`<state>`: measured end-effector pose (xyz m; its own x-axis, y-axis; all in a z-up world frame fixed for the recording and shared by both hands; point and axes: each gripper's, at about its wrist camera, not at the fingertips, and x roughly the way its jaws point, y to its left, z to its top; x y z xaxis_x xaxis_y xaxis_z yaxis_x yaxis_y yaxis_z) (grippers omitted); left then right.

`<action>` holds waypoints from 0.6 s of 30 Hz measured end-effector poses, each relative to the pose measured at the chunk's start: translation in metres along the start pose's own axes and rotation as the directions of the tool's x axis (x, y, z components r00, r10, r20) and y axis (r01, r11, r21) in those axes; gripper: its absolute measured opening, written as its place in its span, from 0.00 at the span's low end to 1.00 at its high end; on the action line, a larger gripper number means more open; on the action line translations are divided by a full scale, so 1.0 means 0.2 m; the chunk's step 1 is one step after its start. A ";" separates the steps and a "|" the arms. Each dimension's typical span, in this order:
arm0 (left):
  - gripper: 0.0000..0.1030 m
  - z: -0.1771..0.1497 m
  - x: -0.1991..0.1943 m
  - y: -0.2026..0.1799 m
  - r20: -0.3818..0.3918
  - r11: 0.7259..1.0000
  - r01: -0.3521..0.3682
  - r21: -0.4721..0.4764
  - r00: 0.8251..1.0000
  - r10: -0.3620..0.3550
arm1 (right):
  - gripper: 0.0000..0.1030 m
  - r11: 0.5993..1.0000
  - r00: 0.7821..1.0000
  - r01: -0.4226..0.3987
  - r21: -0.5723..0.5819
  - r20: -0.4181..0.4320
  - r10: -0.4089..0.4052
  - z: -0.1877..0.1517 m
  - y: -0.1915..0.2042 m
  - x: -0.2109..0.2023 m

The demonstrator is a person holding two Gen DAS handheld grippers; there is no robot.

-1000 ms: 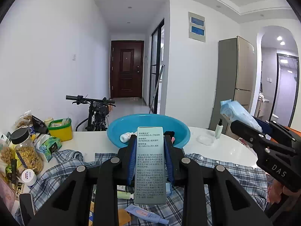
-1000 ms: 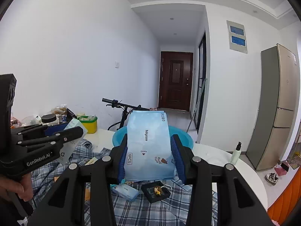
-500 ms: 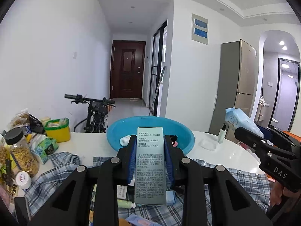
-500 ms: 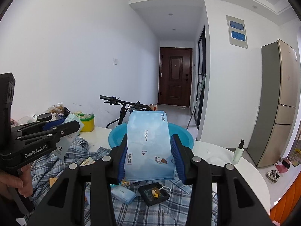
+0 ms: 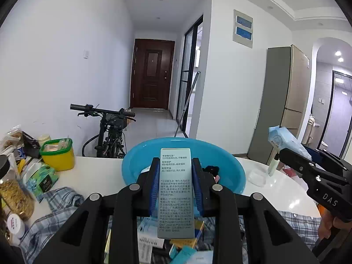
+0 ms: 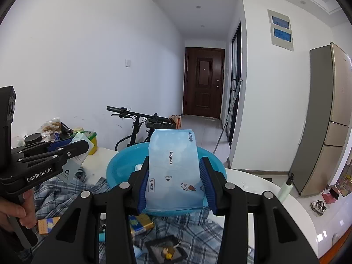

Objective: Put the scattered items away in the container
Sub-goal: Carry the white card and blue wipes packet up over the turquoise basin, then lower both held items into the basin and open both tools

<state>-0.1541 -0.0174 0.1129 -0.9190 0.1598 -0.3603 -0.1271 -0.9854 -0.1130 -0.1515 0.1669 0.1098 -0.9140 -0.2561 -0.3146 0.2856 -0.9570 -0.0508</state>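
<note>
White walls are enclosing a hallway running to a dark door (image 5: 151,81), a refrigerator (image 6: 325,118) standing at right.

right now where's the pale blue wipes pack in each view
Left wrist view: the wipes pack sits at the right edge, held in the right gripper.
Right wrist view: the wipes pack fills the centre, clamped between the jaws.
Shared landmark: the blue basin behind it.

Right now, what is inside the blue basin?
In the blue basin, a black item and a white item show. The held grey-green box and wipes pack hide the rest.
</note>
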 end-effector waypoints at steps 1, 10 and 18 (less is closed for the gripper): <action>0.28 0.01 0.04 0.01 -0.001 1.000 -0.004 0.002 1.000 0.004 | 0.40 1.000 1.000 -0.003 0.001 -0.004 0.003 0.01 -0.01 0.03; 0.28 0.13 0.36 0.09 -0.014 1.000 0.004 0.008 1.000 -0.004 | 0.40 1.000 1.000 -0.010 0.015 -0.028 0.010 0.10 -0.05 0.32; 0.28 0.20 0.62 0.14 -0.028 1.000 0.014 0.009 1.000 -0.014 | 0.40 1.000 0.999 -0.005 0.013 -0.037 0.006 0.16 -0.08 0.51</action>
<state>-0.2866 -0.0282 0.1024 -0.9064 0.1751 -0.3844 -0.1434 -0.9836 -0.1099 -0.2582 0.1524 0.1080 -0.9009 -0.2564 -0.3502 0.2868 -0.9573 -0.0368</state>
